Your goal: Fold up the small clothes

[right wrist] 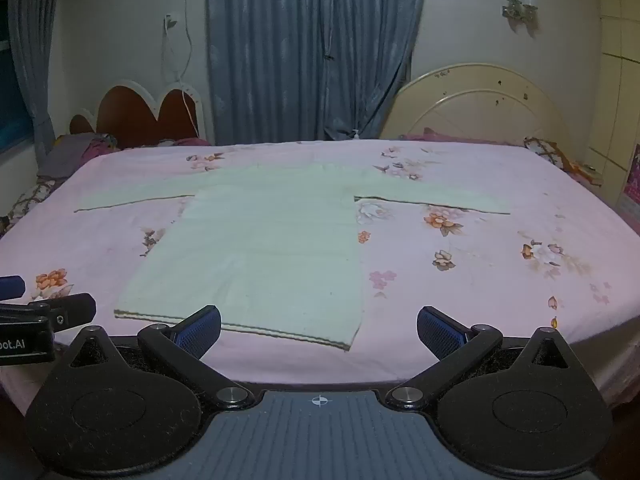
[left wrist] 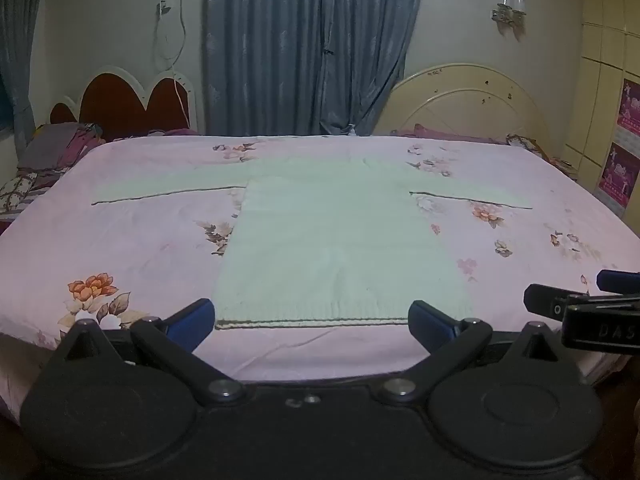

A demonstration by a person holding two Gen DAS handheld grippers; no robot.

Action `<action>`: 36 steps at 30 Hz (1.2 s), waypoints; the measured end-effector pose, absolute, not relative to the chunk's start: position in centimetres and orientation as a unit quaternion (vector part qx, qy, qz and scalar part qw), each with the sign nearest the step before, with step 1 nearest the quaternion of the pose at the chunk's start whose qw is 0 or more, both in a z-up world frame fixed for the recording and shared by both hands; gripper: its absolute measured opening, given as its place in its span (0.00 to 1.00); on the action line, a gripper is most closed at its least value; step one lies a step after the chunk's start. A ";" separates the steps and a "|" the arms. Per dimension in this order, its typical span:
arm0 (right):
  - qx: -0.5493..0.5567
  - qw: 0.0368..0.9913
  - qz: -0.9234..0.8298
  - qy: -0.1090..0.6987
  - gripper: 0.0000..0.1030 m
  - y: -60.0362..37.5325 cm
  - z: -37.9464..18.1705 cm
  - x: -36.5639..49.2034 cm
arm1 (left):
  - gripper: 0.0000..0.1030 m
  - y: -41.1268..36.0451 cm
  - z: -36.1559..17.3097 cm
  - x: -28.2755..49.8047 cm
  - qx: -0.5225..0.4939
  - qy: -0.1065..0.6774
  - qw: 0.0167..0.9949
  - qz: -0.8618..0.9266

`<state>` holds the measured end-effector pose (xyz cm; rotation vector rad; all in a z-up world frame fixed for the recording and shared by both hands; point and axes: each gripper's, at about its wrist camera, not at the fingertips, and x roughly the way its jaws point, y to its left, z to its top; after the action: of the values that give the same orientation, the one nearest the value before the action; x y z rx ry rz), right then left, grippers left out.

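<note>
A pale green knitted sweater (left wrist: 336,240) lies flat on the pink flowered bedsheet (left wrist: 140,248), both sleeves spread out sideways and its hem toward me. My left gripper (left wrist: 312,324) hovers just in front of the hem, open wide, nothing between its blue pads. In the right wrist view the same sweater (right wrist: 260,248) lies a little to the left, and my right gripper (right wrist: 318,330) stands open near the hem's right corner, holding nothing. Each gripper shows at the edge of the other's view: the right gripper (left wrist: 580,304) and the left gripper (right wrist: 44,308).
The bed's near edge (right wrist: 320,372) runs just under both grippers. Two headboards (left wrist: 132,100) (left wrist: 468,100) and blue curtains (left wrist: 304,48) stand behind the bed. Pillows and bedding (left wrist: 52,152) pile at the far left.
</note>
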<state>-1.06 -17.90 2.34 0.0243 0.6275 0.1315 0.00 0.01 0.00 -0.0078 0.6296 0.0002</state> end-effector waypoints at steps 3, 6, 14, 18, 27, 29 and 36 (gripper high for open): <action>0.012 0.949 0.064 0.309 1.00 -18.0 2.4 -1.0 | 1.00 0.0 0.0 0.0 -0.003 0.310 0.951 0.001; 0.012 0.948 0.063 0.311 1.00 -18.0 2.3 -1.0 | 1.00 0.1 0.1 0.0 -0.003 0.310 0.951 0.002; 0.015 0.948 0.064 0.313 1.00 -18.3 2.5 -0.9 | 1.00 -0.1 0.0 0.0 -0.002 0.309 0.951 -0.001; 0.014 0.948 0.063 0.311 1.00 -18.3 2.4 -0.9 | 1.00 -0.2 0.1 -0.1 0.000 0.307 0.952 -0.002; 0.012 0.950 0.062 0.307 1.00 -18.2 2.5 -1.4 | 1.00 -0.1 0.3 -0.2 0.000 0.305 0.952 -0.004; 0.012 0.950 0.061 0.307 1.00 -18.1 2.5 -1.3 | 1.00 -0.2 0.4 -0.3 0.001 0.305 0.952 -0.003; 0.011 0.949 0.064 0.309 1.00 -18.0 2.4 -1.3 | 1.00 -0.1 0.4 -0.2 -0.001 0.308 0.952 -0.001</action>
<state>-1.33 -17.99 2.37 0.0226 0.6287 0.1300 -0.17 -0.12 0.42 -0.0027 0.6254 -0.0030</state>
